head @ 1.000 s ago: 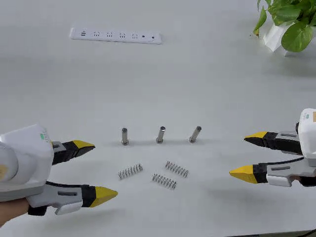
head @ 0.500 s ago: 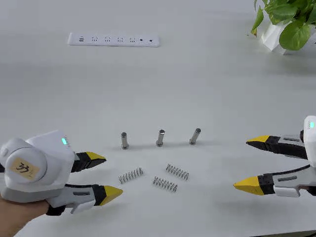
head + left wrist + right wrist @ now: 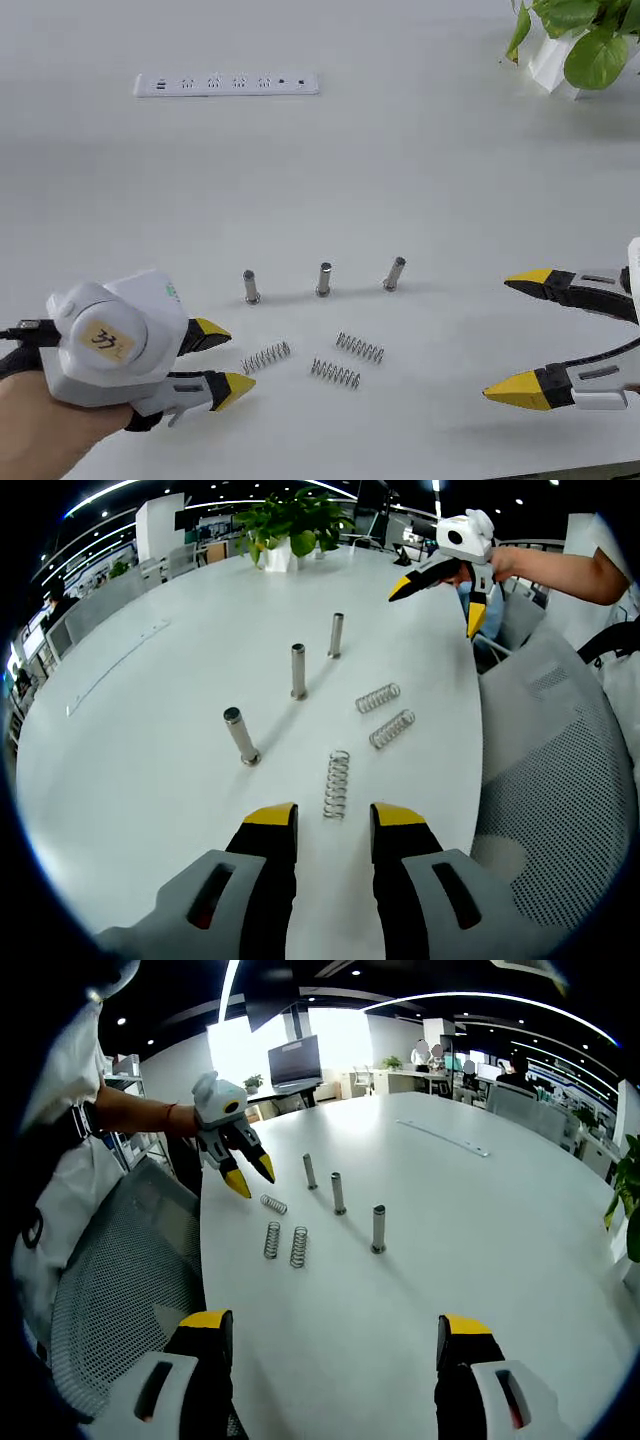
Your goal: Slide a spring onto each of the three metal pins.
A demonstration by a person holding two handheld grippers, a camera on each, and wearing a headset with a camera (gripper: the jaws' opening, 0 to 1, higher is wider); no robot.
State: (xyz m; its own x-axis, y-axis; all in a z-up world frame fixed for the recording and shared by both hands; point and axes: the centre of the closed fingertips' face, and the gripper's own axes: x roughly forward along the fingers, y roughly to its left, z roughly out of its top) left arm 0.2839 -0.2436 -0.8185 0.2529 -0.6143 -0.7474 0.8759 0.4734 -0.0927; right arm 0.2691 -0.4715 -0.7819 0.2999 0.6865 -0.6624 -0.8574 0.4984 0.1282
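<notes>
Plant (image 3: pixel 578 42) and power strip (image 3: pixel 226 84) beyond pins (image 3: pixel 323 280)

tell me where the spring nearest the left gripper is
In the head view the leftmost spring lies just right of the open jaws of the left gripper, nearer the person than the leftmost pin.

Three metal pins (image 3: pixel 324 279) stand in a row, all bare. Three springs (image 3: pixel 334 372) lie flat just nearer, each apart.
</notes>
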